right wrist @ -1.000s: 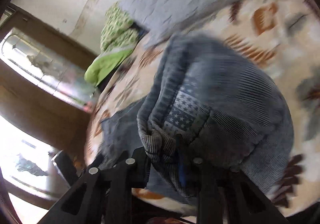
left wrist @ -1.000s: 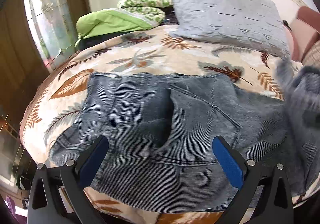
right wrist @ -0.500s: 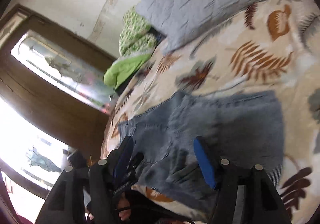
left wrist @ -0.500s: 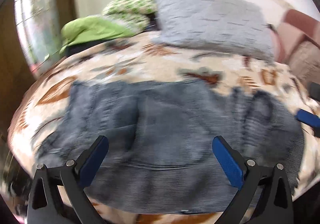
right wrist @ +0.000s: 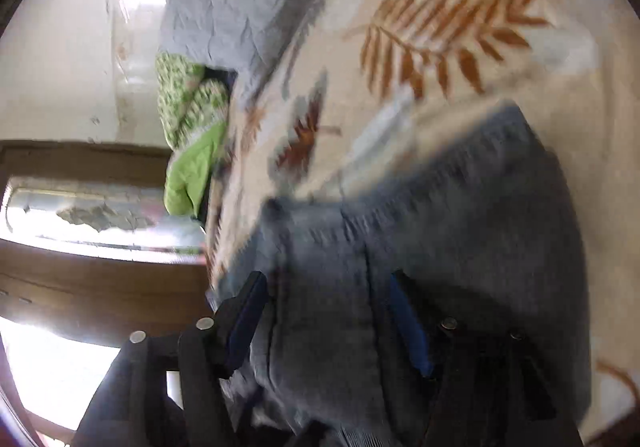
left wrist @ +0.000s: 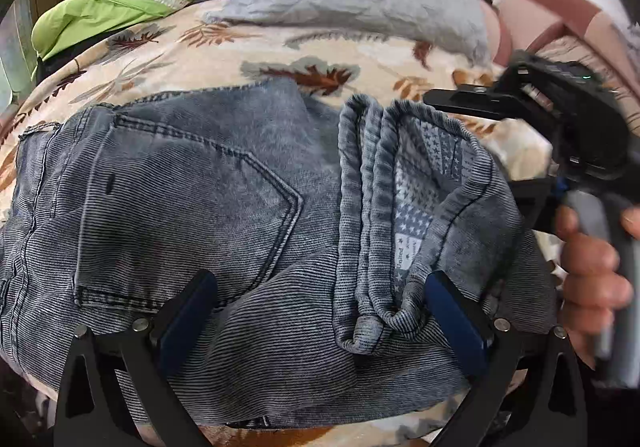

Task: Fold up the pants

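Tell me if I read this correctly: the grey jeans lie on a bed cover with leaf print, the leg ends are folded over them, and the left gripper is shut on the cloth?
Not quite. The left gripper is open, its fingers spread wide above the jeans, gripping nothing; the left wrist view shows this. The rest holds: the jeans lie on the leaf-print bed cover, with the leg ends folded over them.

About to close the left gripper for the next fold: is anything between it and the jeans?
Nothing visible. The left gripper hangs open right over the jeans, with only denim and the folded-over hems between its fingers.
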{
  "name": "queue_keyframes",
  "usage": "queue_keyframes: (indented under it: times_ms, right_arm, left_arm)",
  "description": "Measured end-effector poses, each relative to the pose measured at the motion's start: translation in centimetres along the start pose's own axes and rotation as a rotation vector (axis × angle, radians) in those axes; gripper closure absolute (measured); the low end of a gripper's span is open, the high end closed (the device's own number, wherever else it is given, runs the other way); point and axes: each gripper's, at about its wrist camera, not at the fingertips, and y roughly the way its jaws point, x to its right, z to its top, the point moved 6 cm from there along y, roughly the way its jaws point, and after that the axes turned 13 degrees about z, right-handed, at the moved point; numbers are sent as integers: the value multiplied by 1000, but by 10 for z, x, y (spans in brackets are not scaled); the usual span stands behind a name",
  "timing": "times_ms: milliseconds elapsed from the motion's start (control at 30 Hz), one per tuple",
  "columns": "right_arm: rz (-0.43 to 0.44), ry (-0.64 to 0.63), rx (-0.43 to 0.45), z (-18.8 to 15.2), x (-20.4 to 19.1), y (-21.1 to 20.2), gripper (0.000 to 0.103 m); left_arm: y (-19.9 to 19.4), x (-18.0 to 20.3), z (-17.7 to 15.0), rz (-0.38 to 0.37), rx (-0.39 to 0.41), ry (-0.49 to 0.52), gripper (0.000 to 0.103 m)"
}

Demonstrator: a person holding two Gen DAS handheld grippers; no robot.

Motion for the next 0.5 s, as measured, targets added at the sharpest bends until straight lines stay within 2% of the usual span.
queue_keyframes:
  times_ms: [67, 167, 233, 267, 367, 400, 433, 500]
  right_arm:
    - [-16, 2, -2, 3, -3, 1, 37]
    - [-20, -37, 14, 3, -13, -12, 37]
    - [-58, -109, 37, 2, -24, -29, 37]
    - [-100, -162, 45, 0, -30, -37, 37]
    - [-303, -362, 76, -7, -44, -59, 38]
    - [-390, -447, 87, -11, -50, -64, 44]
    - [-432, -491, 75, -15, -52, -67, 55]
    - [-489, -540, 13, -25, -52, -60, 68]
  left_arm:
    - [-5, 5, -2, -39, 11, 21, 9]
    - [-9, 12, -4, -31, 26, 69, 15]
    - [-11, 17, -4, -59, 28, 81, 27]
    - [-13, 17, -7, -74, 26, 87, 30]
    - [-17, 20, -11, -80, 38, 115, 36]
    - [-20, 21, -11, -93, 45, 121, 41]
    - [-22, 20, -12, -101, 53, 125, 46]
    - [-27, 21, -11, -114, 72, 135, 54]
